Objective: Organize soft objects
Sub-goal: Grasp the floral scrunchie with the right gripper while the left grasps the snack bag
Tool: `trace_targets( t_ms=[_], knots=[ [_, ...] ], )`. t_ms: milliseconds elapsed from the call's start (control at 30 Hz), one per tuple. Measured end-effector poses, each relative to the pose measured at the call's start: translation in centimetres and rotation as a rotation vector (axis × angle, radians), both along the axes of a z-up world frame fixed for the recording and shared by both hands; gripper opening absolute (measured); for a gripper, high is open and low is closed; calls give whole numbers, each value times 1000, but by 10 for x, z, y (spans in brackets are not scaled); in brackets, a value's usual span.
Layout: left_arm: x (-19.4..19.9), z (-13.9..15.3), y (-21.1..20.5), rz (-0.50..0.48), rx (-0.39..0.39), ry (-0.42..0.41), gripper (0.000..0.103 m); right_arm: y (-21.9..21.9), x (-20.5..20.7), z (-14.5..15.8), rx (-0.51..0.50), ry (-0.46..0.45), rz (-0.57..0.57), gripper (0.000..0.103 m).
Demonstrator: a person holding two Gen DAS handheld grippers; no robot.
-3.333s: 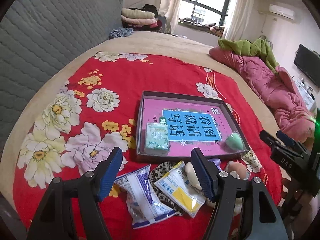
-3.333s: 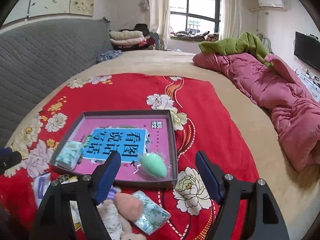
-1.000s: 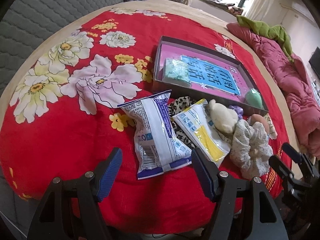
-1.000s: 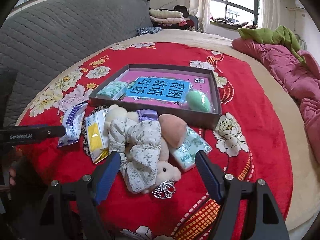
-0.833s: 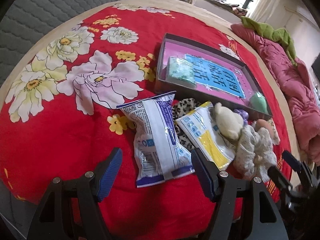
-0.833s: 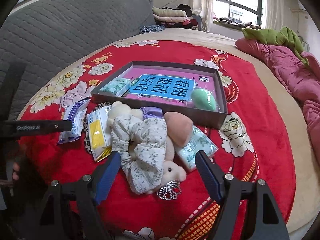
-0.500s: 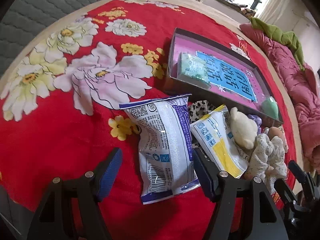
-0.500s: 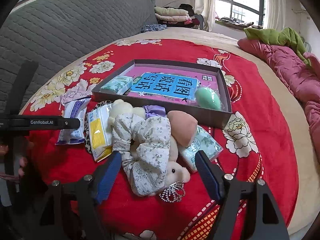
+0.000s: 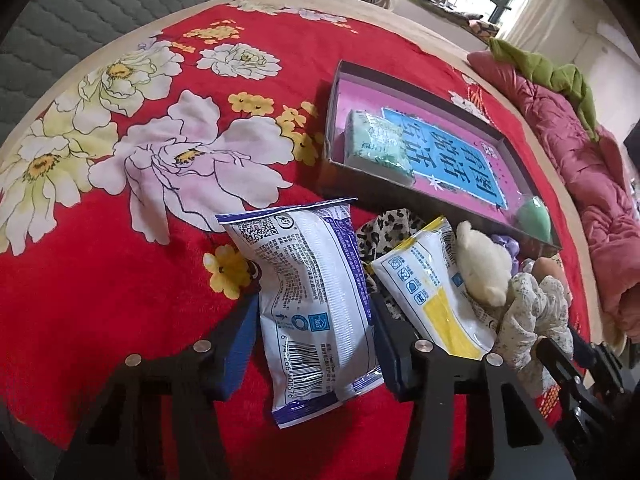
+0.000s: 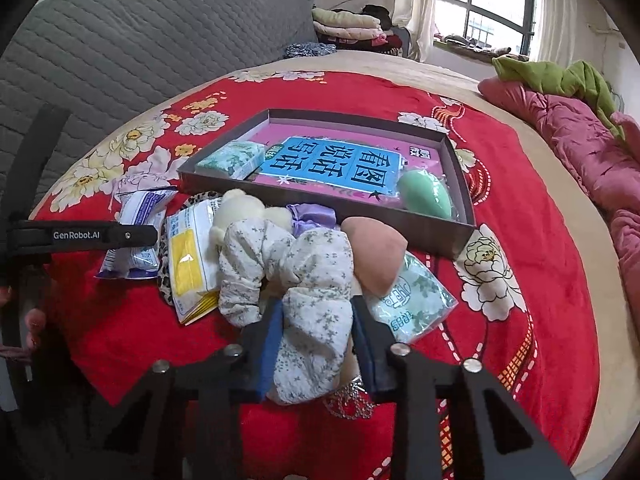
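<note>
Left wrist view, and the left gripper (image 9: pixel 314 344) has its blue pads pressed against both long edges of the white-and-purple packet (image 9: pixel 308 292), barcode end nearest the camera, a QR code at the far end. Half a second ago those jaws stood wide with the packet lying loose between them; now they have closed in on it.

Over to the right wrist view: the right gripper (image 10: pixel 316 354) is clamped on the floral scrunchie (image 10: pixel 304 288), cloth bunched between its narrow jaws, where a moment earlier they gaped around it. "GenRobot.AI" reads clearly along the other gripper's arm at the left edge.

Behind the pile sits the box (image 10: pixel 466 216), its blue panel printed with large Chinese characters, a green tissue pack (image 10: pixel 232 160) at one end, a mint sponge egg (image 10: pixel 424 194) at the other. Beside the scrunchie: a yellow-and-white packet (image 10: pixel 188 256), a cream plush toy (image 10: pixel 244 210), a peach sponge (image 10: pixel 374 254), all on the red floral blanket (image 9: pixel 120 240).
</note>
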State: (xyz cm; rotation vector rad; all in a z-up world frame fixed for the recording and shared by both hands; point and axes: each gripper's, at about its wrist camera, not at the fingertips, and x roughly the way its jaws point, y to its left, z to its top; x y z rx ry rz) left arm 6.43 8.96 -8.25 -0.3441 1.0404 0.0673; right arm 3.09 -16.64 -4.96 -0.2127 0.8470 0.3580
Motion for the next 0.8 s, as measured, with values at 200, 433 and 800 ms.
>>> trace_targets(
  t_ms=[200, 433, 800],
  knots=[
    [-4, 3, 1, 0, 0, -27, 49, -6, 1, 1, 34, -4, -2, 21],
    [-12, 15, 1, 3, -1, -78, 47, -13, -1, 9, 88, -16, 5, 16],
    [-22, 35, -7, -12, 29, -139, 47, -20, -4, 23, 111, -66, -13, 14]
  ],
)
